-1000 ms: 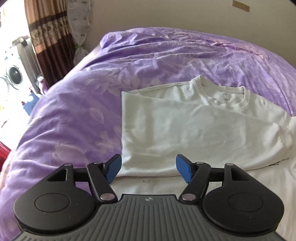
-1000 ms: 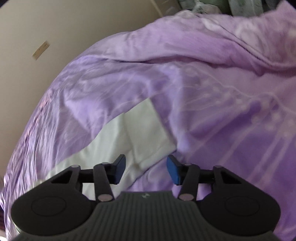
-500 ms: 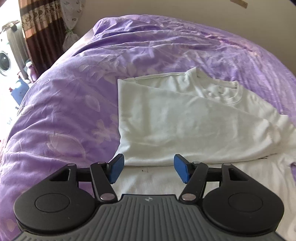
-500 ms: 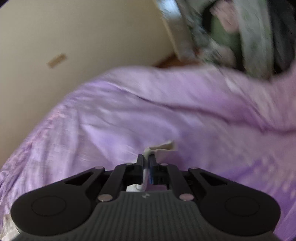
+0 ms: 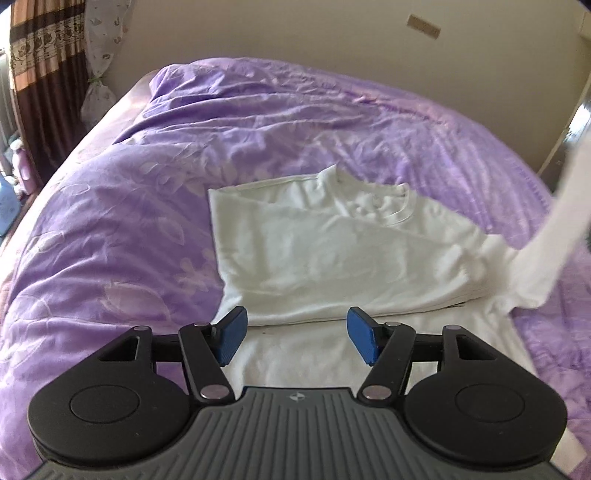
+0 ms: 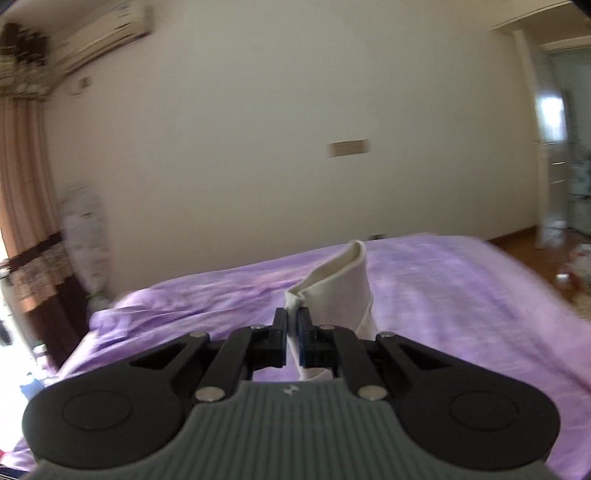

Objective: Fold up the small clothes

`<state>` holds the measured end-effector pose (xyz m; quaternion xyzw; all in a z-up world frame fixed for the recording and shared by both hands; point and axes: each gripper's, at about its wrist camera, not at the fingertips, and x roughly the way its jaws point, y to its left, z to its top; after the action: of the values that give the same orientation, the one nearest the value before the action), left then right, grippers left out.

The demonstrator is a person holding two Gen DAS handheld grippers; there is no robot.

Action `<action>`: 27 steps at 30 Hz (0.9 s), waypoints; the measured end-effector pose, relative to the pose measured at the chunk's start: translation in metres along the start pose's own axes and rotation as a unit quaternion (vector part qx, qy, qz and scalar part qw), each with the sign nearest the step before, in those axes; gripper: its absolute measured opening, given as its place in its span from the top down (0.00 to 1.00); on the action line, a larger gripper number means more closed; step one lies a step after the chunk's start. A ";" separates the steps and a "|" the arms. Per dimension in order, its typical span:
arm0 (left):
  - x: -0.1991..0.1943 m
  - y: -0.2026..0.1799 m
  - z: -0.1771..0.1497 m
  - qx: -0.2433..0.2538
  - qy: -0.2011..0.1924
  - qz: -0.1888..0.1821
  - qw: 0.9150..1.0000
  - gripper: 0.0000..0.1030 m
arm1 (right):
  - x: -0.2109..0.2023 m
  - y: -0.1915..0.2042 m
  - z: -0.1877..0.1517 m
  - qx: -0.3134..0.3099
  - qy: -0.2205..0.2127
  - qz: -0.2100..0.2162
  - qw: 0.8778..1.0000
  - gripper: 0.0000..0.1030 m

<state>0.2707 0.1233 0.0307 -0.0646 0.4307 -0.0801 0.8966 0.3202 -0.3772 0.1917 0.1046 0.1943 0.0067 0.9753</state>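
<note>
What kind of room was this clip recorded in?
Most likely a home bedroom: a bed under a purple floral duvet, brown patterned curtains at a window, and a wall-mounted air conditioner. A white T-shirt lies on the duvet.

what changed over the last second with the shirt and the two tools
The right tool closed on the white shirt's right edge and lifted it off the purple bedcover. The left tool rose slightly, jaws narrowing a little, holding nothing. The shirt's folded left side stayed flat.

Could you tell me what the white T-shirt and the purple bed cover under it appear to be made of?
The white T-shirt looks like soft matte cotton knit: ribbed collar, limp folds. The purple bed cover looks like thin woven fabric with a slight sheen, leaf print and fine creases; the exact fibre is unclear.
</note>
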 end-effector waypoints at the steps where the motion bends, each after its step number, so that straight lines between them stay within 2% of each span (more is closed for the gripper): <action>1: -0.001 0.000 -0.001 0.010 0.002 -0.011 1.000 0.29 | 0.010 0.022 -0.006 -0.002 0.007 0.018 1.000 1.00; 5: -0.006 0.002 -0.006 0.031 -0.005 -0.037 0.999 0.30 | 0.060 0.093 -0.050 -0.012 0.047 0.078 0.996 1.00; 11: 0.005 0.029 -0.008 -0.017 -0.011 -0.075 0.997 0.39 | 0.145 0.175 -0.164 -0.002 0.149 0.132 0.980 1.00; 14: 0.019 0.044 -0.009 -0.055 -0.005 -0.108 0.993 0.40 | 0.176 0.202 -0.231 -0.007 0.209 0.147 0.967 1.00; 17: 0.037 0.050 -0.008 -0.085 0.002 -0.130 0.988 0.40 | 0.189 0.213 -0.278 -0.007 0.258 0.161 0.952 1.00; 20: 0.054 0.050 -0.008 -0.105 0.012 -0.142 0.984 0.40 | 0.194 0.216 -0.302 -0.003 0.297 0.173 0.939 0.94; 22: 0.066 0.047 -0.005 -0.117 0.017 -0.148 0.982 0.40 | 0.193 0.214 -0.306 -0.004 0.306 0.185 0.934 0.91; 23: 0.071 0.045 -0.004 -0.121 0.019 -0.149 0.981 0.39 | 0.190 0.213 -0.305 -0.013 0.307 0.190 0.933 0.87; 24: 0.075 0.043 -0.002 -0.123 0.019 -0.150 0.981 0.38 | 0.187 0.213 -0.301 -0.027 0.305 0.195 0.932 0.71; 25: 0.081 0.039 0.001 -0.126 0.019 -0.152 0.980 0.38 | 0.184 0.210 -0.296 -0.041 0.300 0.195 0.933 0.61; 27: 0.094 0.033 0.006 -0.134 0.026 -0.160 0.978 0.37 | 0.176 0.203 -0.280 -0.056 0.288 0.195 0.936 0.60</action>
<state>0.3360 0.1367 -0.0435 -0.2498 0.4451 -0.1654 0.8439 0.3817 -0.1124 -0.0851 0.0794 0.4423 0.2379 0.8611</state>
